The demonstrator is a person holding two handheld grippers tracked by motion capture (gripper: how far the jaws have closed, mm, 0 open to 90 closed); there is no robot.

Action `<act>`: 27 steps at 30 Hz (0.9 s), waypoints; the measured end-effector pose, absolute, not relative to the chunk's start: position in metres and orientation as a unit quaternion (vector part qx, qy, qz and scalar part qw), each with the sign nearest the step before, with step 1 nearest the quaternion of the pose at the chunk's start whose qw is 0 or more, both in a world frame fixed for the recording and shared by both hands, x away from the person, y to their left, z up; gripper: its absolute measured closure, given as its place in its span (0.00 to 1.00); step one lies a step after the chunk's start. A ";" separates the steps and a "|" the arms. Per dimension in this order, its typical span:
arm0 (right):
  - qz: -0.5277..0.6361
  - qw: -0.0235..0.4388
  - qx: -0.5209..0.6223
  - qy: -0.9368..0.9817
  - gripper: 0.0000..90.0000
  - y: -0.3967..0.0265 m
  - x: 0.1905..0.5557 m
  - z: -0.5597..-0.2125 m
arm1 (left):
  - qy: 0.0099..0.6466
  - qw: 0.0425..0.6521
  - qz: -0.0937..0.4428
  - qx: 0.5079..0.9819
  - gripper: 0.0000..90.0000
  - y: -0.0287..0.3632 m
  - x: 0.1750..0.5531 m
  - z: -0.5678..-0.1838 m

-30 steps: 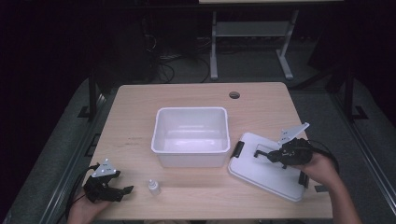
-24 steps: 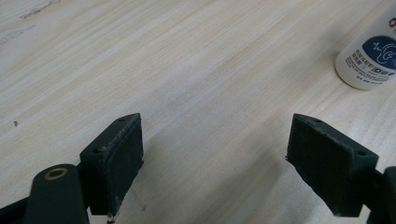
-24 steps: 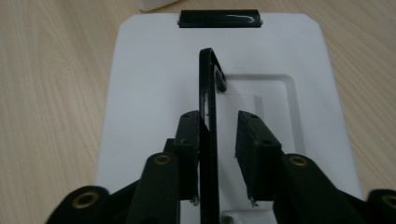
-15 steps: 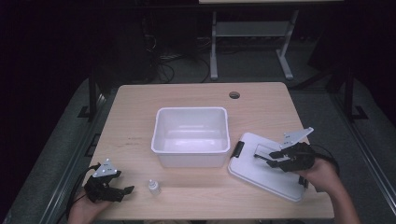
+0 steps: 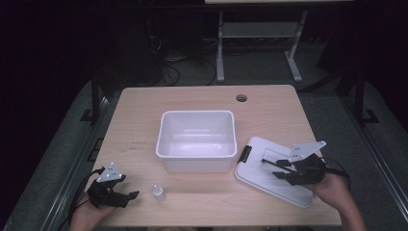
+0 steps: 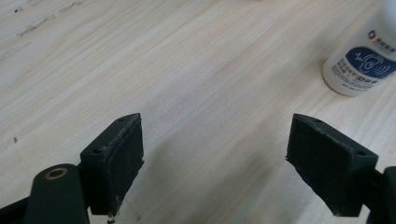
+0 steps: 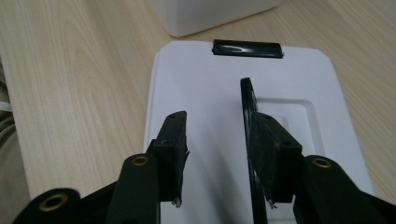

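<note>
The wooden table [image 5: 144, 115] is pale, with a straight grain and a round cable hole [image 5: 241, 98] near its far edge. At its middle stands a white plastic bin [image 5: 197, 161], rectangular with rounded corners, smooth and slightly glossy inside.

Just right of the bin lies its white lid [image 5: 260, 171], flat on the table, its long axis running from the bin's near right corner out toward the person's right hand. A black latch [image 5: 246, 153] sits on the short end that faces the bin. A thin black handle [image 7: 246, 100] stands up on edge along the lid's raised centre panel; its near end is hidden behind the right gripper.

The right gripper [image 5: 278, 168] hangs over the lid with its jaws partly apart, having just been opening. In the right gripper view the handle stands against the inner face of one jaw and the other jaw is clear of it, so nothing is pinched.

The left gripper [image 5: 133, 195] rests at the near left corner, jaws wide apart over bare wood. Just beside it stands a small white bottle [image 5: 159, 193]; its blue label [image 6: 369, 65] is cut off and too small to read.
</note>
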State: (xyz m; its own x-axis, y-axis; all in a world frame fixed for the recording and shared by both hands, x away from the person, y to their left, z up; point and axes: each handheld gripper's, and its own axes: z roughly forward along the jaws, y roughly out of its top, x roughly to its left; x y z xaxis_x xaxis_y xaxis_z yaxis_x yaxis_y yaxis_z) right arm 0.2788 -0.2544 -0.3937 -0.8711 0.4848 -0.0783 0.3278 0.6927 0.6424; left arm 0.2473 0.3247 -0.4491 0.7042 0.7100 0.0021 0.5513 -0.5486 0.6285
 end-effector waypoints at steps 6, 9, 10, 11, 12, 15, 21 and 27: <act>0.336 0.112 0.222 0.908 0.59 -0.249 0.273 -0.399 | 0.356 0.314 0.134 0.870 0.22 0.322 0.247 -0.441; 0.346 0.109 0.217 0.907 0.57 -0.246 0.271 -0.402 | 0.350 0.310 0.135 0.873 0.22 0.321 0.246 -0.436; 0.342 0.110 0.216 0.908 0.56 -0.245 0.271 -0.403 | 0.344 0.307 0.135 0.877 0.22 0.320 0.244 -0.433; 0.342 0.110 0.218 0.908 0.55 -0.245 0.271 -0.403 | 0.341 0.303 0.134 0.880 0.22 0.320 0.244 -0.431; 0.344 0.110 0.216 0.907 0.55 -0.244 0.271 -0.405 | 0.338 0.302 0.133 0.881 0.22 0.319 0.243 -0.429; 0.332 0.107 0.215 0.912 0.52 -0.243 0.270 -0.407 | 0.326 0.295 0.126 0.889 0.24 0.318 0.242 -0.426; 0.332 0.104 0.218 0.912 0.49 -0.242 0.268 -0.409 | 0.305 0.289 0.111 0.901 0.25 0.316 0.241 -0.420; 0.328 0.103 0.216 0.914 0.44 -0.240 0.268 -0.411 | 0.277 0.282 0.098 0.913 0.26 0.310 0.241 -0.415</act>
State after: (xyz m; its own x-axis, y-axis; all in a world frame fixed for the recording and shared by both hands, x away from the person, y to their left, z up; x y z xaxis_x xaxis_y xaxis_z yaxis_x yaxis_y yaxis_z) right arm 0.2679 -0.2404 -0.4112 -0.8856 0.4621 -0.0466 0.3268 0.6913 0.6444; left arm 0.2406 0.3103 -0.4148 0.8275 0.5611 0.0221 0.4509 -0.6874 0.5693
